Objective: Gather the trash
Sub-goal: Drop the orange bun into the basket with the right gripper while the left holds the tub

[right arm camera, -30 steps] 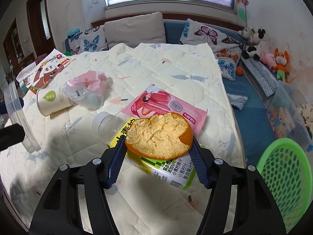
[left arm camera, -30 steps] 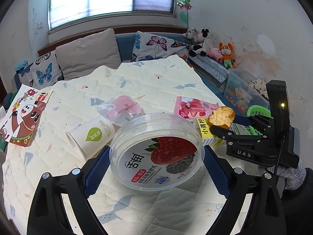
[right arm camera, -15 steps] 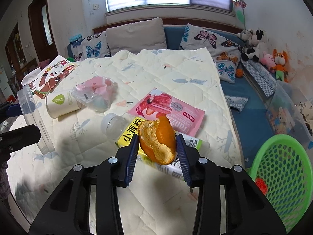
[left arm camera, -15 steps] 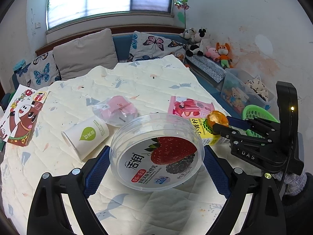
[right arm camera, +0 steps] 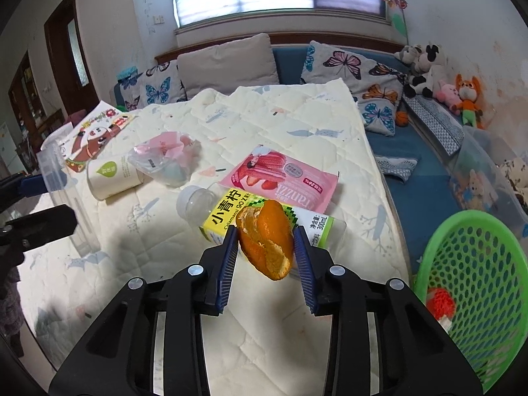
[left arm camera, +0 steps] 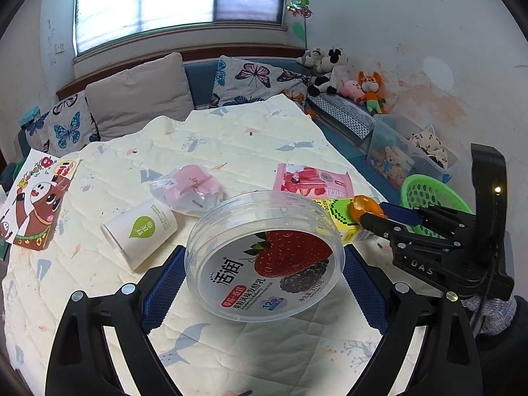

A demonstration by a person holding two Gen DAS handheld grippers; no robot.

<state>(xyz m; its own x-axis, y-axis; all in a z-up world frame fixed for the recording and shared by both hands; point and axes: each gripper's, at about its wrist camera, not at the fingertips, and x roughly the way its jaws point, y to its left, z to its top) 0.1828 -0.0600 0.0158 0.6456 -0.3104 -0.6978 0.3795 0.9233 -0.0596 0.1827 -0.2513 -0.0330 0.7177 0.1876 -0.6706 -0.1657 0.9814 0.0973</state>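
An orange peel point(right arm camera: 268, 238) is clamped between the narrowly set pads of the right tool point(right arm camera: 266, 247), raised above a yellow juice carton point(right arm camera: 231, 213) on the quilted worktop point(right arm camera: 264, 125). A green basket point(right arm camera: 475, 290) is seen at 4 o'clock from the peel. A clear yogurt tub point(left arm camera: 264, 254) is gripped across its width by the widely spread left tool point(left arm camera: 262, 280). A paper cup point(left arm camera: 140, 231) lies tipped at 10 o'clock from the tub, with a pink wrapper point(left arm camera: 312, 181) at 1 o'clock.
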